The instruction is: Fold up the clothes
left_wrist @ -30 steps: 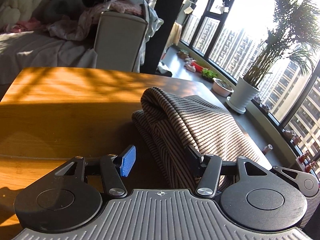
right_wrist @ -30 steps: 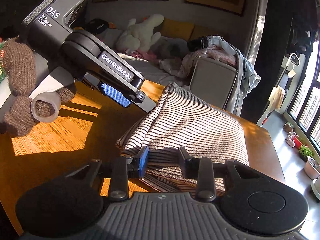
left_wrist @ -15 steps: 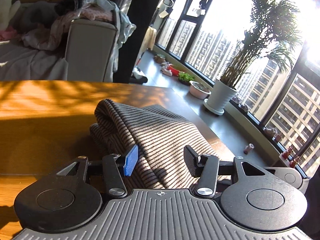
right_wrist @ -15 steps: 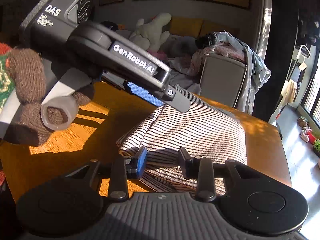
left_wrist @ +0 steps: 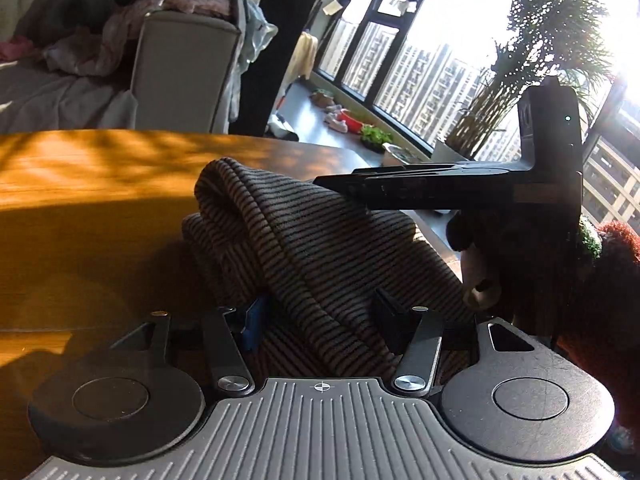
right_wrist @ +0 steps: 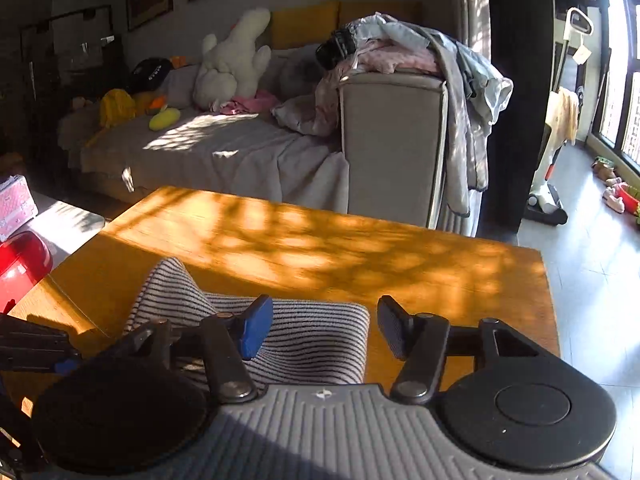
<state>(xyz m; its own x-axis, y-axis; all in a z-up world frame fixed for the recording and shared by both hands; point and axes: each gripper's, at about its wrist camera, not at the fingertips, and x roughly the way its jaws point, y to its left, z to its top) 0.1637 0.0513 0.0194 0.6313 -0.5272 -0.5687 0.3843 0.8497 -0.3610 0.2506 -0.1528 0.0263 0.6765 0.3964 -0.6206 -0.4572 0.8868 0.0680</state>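
Sunlit wooden tabletop (right_wrist: pixel 320 248) carries a folded striped garment (left_wrist: pixel 320 256) near its front edge. Over the folds, the left hand-held gripper (left_wrist: pixel 320 320) is spread wide, fabric lying between its fingers. Above the garment, the right hand-held gripper (right_wrist: pixel 324 326) also gapes wide, empty.

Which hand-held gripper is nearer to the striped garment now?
Left. The left hand-held gripper has the striped garment between its open fingers; the right hand-held gripper hovers open above it.
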